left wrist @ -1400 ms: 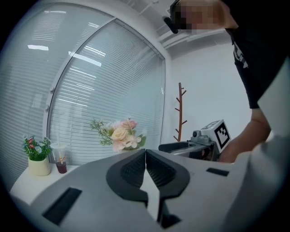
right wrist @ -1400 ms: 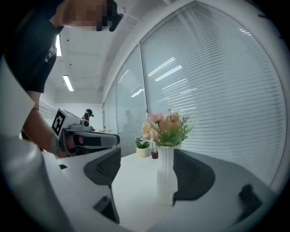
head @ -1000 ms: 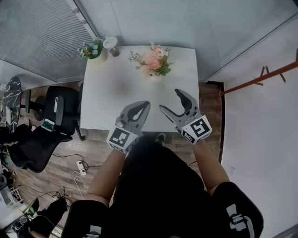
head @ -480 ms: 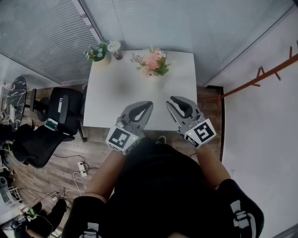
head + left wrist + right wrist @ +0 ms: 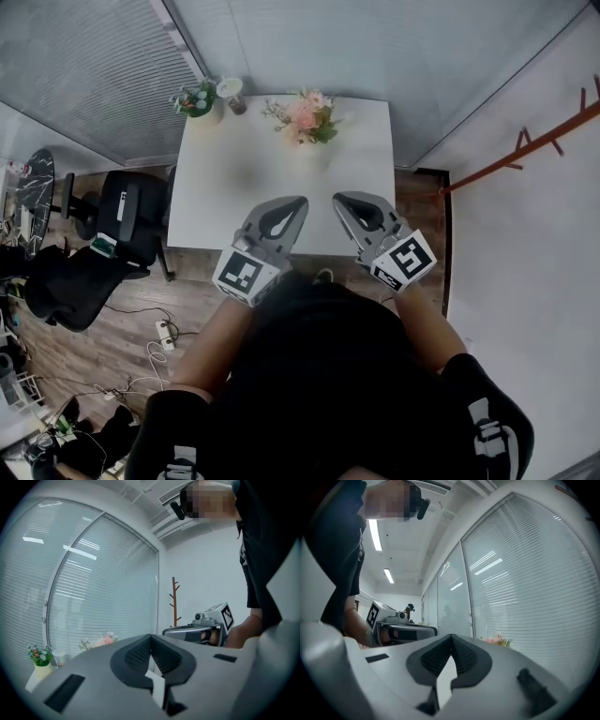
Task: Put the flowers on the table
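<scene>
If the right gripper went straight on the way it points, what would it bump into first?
Probably the glass wall with grey blinds: the shut right gripper aims over the white table, left of the pink flower bouquet.

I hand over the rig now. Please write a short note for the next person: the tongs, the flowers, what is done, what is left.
Left tongs: shut, empty, above the near table edge.
Right tongs: shut, empty, beside the left ones.
Pink flower bouquet: stands on the white rectangular table, far side, touched by neither tongs.
Done: the bouquet appears placed.
Left: probably nothing; perhaps check that it stands steady.
</scene>
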{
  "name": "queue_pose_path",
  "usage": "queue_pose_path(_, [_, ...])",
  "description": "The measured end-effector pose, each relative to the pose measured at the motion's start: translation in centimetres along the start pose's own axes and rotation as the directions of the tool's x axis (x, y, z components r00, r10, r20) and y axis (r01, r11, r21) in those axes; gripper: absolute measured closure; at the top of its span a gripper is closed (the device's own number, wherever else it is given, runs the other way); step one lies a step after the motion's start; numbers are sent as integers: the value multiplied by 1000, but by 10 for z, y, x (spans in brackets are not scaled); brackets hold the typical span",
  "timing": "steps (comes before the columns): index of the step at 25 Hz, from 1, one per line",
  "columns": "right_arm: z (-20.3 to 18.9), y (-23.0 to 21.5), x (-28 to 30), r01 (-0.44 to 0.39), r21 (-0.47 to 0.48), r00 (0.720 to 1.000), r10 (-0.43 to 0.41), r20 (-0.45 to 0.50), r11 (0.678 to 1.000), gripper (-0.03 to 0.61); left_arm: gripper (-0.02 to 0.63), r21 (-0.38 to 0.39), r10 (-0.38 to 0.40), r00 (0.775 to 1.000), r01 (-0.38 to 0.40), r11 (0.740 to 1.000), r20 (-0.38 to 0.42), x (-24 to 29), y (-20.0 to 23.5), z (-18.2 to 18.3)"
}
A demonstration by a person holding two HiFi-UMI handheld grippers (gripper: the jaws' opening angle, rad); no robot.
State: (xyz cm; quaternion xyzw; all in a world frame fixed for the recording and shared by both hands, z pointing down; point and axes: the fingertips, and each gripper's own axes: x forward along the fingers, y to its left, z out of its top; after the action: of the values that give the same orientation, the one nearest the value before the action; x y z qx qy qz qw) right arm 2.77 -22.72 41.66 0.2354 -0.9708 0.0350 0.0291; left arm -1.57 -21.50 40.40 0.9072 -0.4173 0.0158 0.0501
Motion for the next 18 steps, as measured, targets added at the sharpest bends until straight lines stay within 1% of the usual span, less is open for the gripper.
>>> queue_pose_path(3, [-1, 0, 0, 1, 2, 1000, -1, -4, 1000, 558, 601, 11, 2, 1000, -2, 1000, -7, 1, 0, 0])
queue_pose_path(18, [-6, -4, 6, 6, 3, 1000, -6, -13, 1000, 559, 601, 16, 3, 1000, -2, 1000, -19, 5, 6, -4])
